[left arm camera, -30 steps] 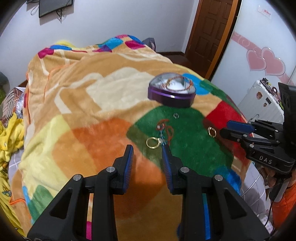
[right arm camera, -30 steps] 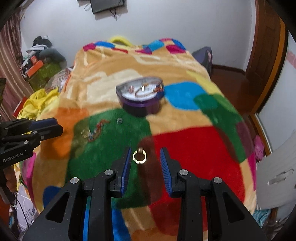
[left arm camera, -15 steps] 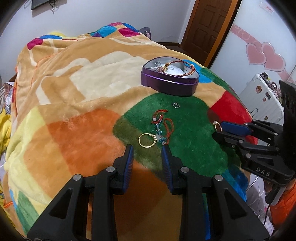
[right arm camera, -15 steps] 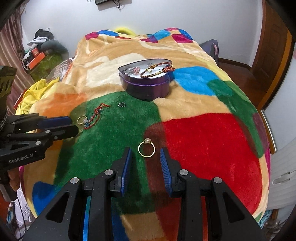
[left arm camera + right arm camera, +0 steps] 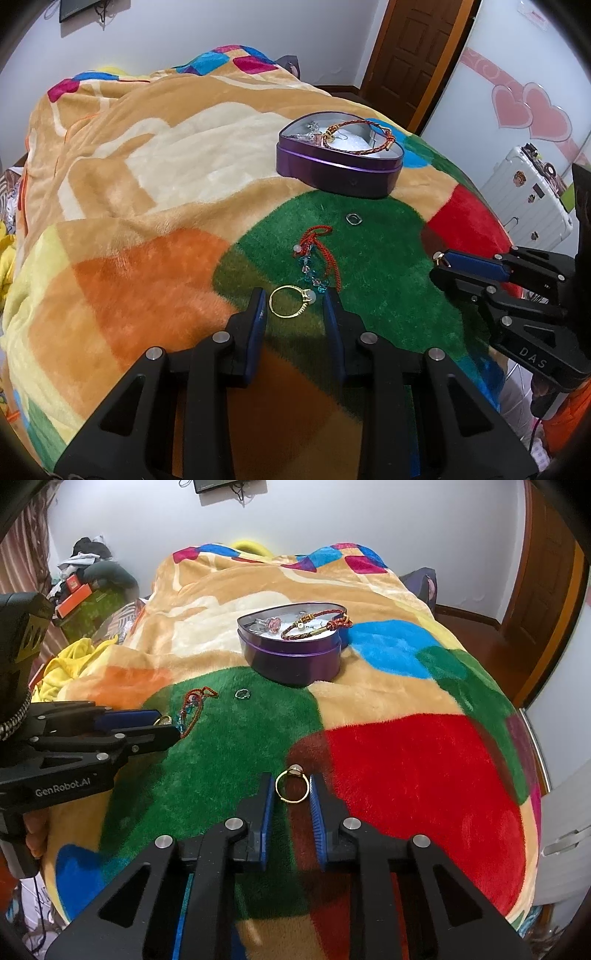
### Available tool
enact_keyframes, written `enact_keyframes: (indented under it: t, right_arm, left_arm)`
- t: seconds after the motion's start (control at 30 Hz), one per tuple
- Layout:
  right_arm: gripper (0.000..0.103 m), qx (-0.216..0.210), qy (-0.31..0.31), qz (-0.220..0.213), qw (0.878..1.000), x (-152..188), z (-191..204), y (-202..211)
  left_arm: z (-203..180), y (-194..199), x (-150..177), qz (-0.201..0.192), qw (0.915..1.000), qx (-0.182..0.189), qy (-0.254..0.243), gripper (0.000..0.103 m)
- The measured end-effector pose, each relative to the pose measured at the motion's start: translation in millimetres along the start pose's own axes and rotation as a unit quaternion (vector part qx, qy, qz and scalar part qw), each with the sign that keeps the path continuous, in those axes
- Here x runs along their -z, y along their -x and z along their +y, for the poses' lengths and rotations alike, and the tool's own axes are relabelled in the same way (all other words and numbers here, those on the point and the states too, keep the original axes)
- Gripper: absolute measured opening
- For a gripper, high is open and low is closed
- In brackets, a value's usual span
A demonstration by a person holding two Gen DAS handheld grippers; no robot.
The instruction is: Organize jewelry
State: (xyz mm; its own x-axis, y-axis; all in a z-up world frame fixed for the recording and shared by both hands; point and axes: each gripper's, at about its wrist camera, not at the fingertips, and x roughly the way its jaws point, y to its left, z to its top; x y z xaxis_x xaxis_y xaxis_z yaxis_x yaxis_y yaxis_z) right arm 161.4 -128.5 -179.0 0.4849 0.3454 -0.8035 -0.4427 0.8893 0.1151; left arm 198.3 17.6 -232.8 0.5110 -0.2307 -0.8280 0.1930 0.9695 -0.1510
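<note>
A purple heart-shaped tin [image 5: 338, 173] [image 5: 295, 661] stands open on the blanket with a red-gold bracelet [image 5: 316, 626] and other jewelry inside. My left gripper [image 5: 295, 301] is open, its fingertips on either side of a gold pearl ring [image 5: 291, 301]. A red cord with blue beads [image 5: 317, 256] lies just beyond it, and a small silver ring [image 5: 354, 219] beyond that. My right gripper [image 5: 291, 786] is open around a second gold ring [image 5: 291, 786] at the green-red border.
The colourful plush blanket [image 5: 406, 760] covers a bed. A white suitcase [image 5: 532, 199] and a wooden door [image 5: 413, 55] are at the right. Clothes and boxes [image 5: 85, 579] pile up at the left of the bed.
Both grippers have moved forward and down to the blanket. Each now has a gold ring between its open fingertips.
</note>
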Motion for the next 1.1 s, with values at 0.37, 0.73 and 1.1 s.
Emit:
enact_keyframes:
  t: [0.37, 0.73, 1.1]
  right_arm:
    - [0.017, 0.000, -0.003, -0.009, 1.000, -5.8, 0.6, 7.5]
    - [0.017, 0.008, -0.005, -0.049, 0.999, -27.4, -1.3, 30.3]
    - [0.017, 0.007, -0.008, -0.113, 0.993, -60.0, -2.2, 58.7]
  left_arm:
    - [-2.1, 10.5, 1.8, -0.009, 0.9999, -0.013, -0.004, 0.025]
    - [0.0, 53.1, -15.4, -0.063, 0.9978, -0.019, 0.004, 0.025]
    - [-9.4, 75.5, -45.4, -0.116, 0.9929, -0.025, -0.010, 0.025]
